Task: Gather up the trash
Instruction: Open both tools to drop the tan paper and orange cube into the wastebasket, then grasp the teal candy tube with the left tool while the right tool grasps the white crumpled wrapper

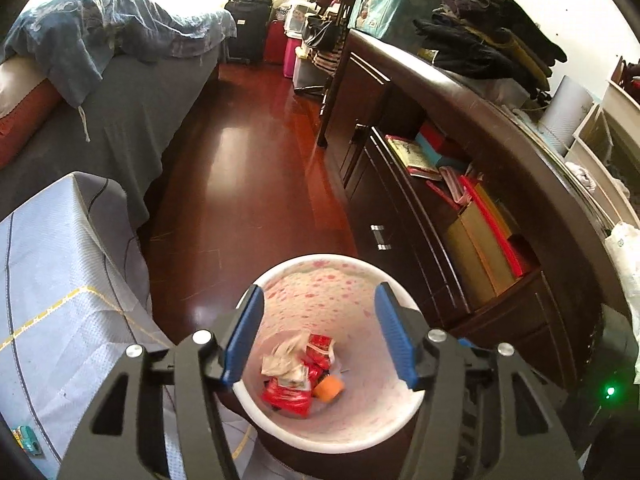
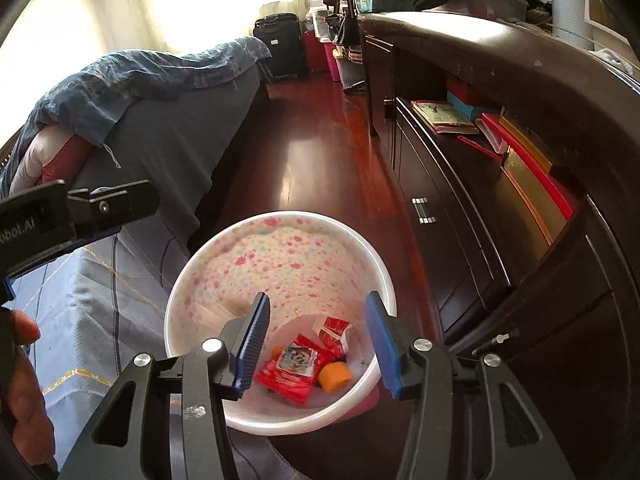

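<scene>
1. Both my grippers hung over the bin, tilted down into its mouth.
2. Left gripper: jaws released, nothing between them, only the bin's floral lining showing through the gap.
3. Right gripper: jaws likewise apart and empty.
4. The trash sat straight below both gaps, at the bin's bottom: red wrappers, a crumpled pale wrapper, an orange roll.
5. From the right camera, my left gripper showed at the left, beside the bin over the bed.
6. I'd judge the drop done; the next piece lay outside the bin, and neither view showed me one.
</scene>
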Demonstrator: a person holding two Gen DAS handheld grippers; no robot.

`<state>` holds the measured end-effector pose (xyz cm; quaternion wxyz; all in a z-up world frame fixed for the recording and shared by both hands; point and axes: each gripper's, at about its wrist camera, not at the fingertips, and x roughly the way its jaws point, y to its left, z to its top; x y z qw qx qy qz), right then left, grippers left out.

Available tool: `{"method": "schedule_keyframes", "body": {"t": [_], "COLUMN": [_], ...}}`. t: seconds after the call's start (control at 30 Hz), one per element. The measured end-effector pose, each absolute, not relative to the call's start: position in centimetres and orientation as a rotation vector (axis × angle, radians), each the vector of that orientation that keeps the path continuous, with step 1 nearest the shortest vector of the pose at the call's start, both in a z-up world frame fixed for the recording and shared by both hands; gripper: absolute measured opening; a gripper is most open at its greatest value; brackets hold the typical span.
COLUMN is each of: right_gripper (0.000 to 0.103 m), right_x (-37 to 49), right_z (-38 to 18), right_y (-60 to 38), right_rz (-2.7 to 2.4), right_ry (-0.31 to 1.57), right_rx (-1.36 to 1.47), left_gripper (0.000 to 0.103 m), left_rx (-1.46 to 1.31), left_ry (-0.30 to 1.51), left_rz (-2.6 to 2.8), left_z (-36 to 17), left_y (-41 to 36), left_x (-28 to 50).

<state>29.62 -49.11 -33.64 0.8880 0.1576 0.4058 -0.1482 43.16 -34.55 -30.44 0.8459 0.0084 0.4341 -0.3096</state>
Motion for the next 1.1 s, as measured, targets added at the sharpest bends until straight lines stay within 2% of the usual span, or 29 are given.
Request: {"method": "schedule_keyframes", "body": {"t": [0.23, 0.37, 0.5, 0.7, 0.8, 1.1], "right_gripper": [0.057, 0.061, 0.069, 0.075, 0.076, 0.076], "right_x": [28.6, 27.9, 27.1, 26.6, 26.6, 26.2], "right_z": [-32.5, -31.4, -29.8, -27.9, -27.2, -26.2], "right_y": [-48.5, -47.2, -45.0, -40.7, -38.3, -33.1], "right_rz": [-0.306, -0.299, -0.261, -0.159, -0.1, 0.002], "right_ry": [0.835, 0.833, 0.821, 0.806, 0.804, 0.803], "right_rx": [0.339, 0.328, 0.322, 0.29, 0.269, 0.204], "left_gripper": [0.061, 0.066, 0.071, 0.076, 0.085, 0.089], "left_rx": [0.015, 0.041, 0.067, 0.053, 0.035, -0.062], "left_ry": [0.894, 0.849, 0.804, 0.812, 0.845, 1.038], "left_rz": [-0.646, -0.583, -0.474, -0.305, -0.209, -0.042], "left_z": [-29.0, -27.2, -25.5, -24.6, -25.2, -30.7], "left_y": [-33.2, -30.7, -26.7, -18.9, -15.1, -10.2], "left_x": [41.9, 40.6, 39.2, 38.1, 38.2, 40.7]}}
